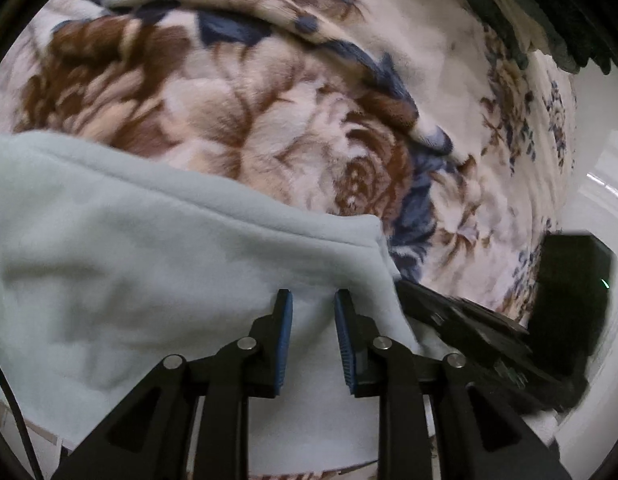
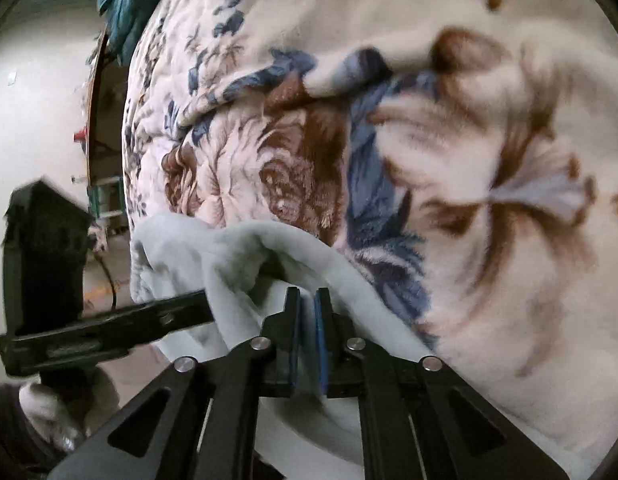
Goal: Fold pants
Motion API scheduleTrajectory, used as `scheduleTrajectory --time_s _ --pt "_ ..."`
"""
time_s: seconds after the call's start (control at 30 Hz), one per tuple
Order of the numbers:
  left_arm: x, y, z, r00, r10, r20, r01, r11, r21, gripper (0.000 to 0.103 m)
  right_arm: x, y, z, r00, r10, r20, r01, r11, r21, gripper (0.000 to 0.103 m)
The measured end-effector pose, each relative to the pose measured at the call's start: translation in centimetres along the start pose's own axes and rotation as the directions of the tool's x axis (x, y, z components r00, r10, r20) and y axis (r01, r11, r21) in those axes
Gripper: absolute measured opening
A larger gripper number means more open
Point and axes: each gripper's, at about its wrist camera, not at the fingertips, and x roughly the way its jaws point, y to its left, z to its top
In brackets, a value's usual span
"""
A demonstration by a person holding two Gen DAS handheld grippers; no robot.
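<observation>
The pants [image 1: 149,260] are pale blue fleece, held up over a floral plush blanket [image 1: 269,120]. In the left wrist view my left gripper [image 1: 313,308] has its blue pads a little apart, with a thick fold of the pants pinched between them. The hem runs across just beyond the tips. In the right wrist view my right gripper [image 2: 308,300] has its pads nearly together, shut on a thin edge of the pants [image 2: 237,248], which bunch to the left. The left tool's black body [image 2: 109,324] reaches into that bunch from the left, its tips hidden by cloth.
The blanket [image 2: 469,160] fills most of both views. A teal garment [image 2: 125,0] lies at its far edge. A white-gloved hand [image 2: 41,408] holds the left tool. The right tool's black body [image 1: 469,320] sits close at the right. Pale floor [image 2: 37,80] lies beyond the blanket's edge.
</observation>
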Motion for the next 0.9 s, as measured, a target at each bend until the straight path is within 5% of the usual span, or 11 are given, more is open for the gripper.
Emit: scheduleTrajectory --time_s 0.13,0.27,0.33,0.37,0.4,0.47,0.6,0.7,0.73,0.87,0.9 --pt "1.5 0.4 1.7 1.000 0.007 -0.003 -0.007 1.000 -0.023 0.019 -4.9 -0.3 -2.6 0.987 -0.119 0.107 0.125 0.991 -0.046 0.058" --pt "2.0 1.3 2.2 1.000 -0.020 -0.022 0.018 0.997 -0.074 0.019 -4.7 0.2 -4.4 0.986 -0.159 0.055 0.165 0.978 -0.125 0.062" --pt "1.6 1.2 2.0 1.000 -0.016 -0.015 0.015 0.998 -0.062 0.019 -3.7 0.4 -4.6 0.979 -0.190 0.071 0.198 0.968 -0.153 0.055" --pt "1.4 1.0 1.8 1.000 -0.012 -0.011 0.011 0.999 -0.053 0.019 -2.8 0.9 -4.5 0.972 -0.215 0.093 0.229 0.956 -0.186 0.021" --pt "1.1 0.9 1.7 1.000 -0.010 -0.009 0.009 0.999 -0.043 0.019 -2.4 1.0 -4.3 0.969 -0.226 0.102 0.242 0.950 -0.199 0.006" --pt "0.3 0.6 1.4 1.000 -0.005 0.001 0.005 1.000 -0.019 0.019 -2.1 -0.2 -3.8 0.969 -0.214 0.125 0.232 0.961 -0.150 0.005" --pt "-0.6 0.0 1.4 1.000 -0.007 0.014 0.007 1.000 0.013 0.020 -2.4 -8.1 -3.1 0.983 -0.124 0.135 0.082 0.957 0.278 0.001" --pt "-1.1 -0.6 1.7 1.000 0.012 0.029 -0.013 0.999 0.046 0.019 -3.5 -8.2 -3.3 0.987 0.005 0.160 -0.044 0.969 0.242 0.002" --pt "-1.5 -0.9 1.7 0.998 0.032 0.045 -0.035 0.997 0.072 0.020 -4.1 -7.3 -3.3 0.987 0.004 0.158 -0.036 0.980 0.195 0.005" --pt "-3.0 -2.1 1.3 0.982 0.118 0.144 -0.141 0.977 0.159 0.020 -4.5 0.4 -3.9 0.983 -0.125 0.136 0.141 0.983 -0.118 0.063" --pt "-3.3 -2.1 1.2 0.977 0.132 0.165 -0.160 0.972 0.171 0.020 -3.7 1.9 -3.9 0.980 -0.164 0.115 0.183 0.966 -0.181 0.067"
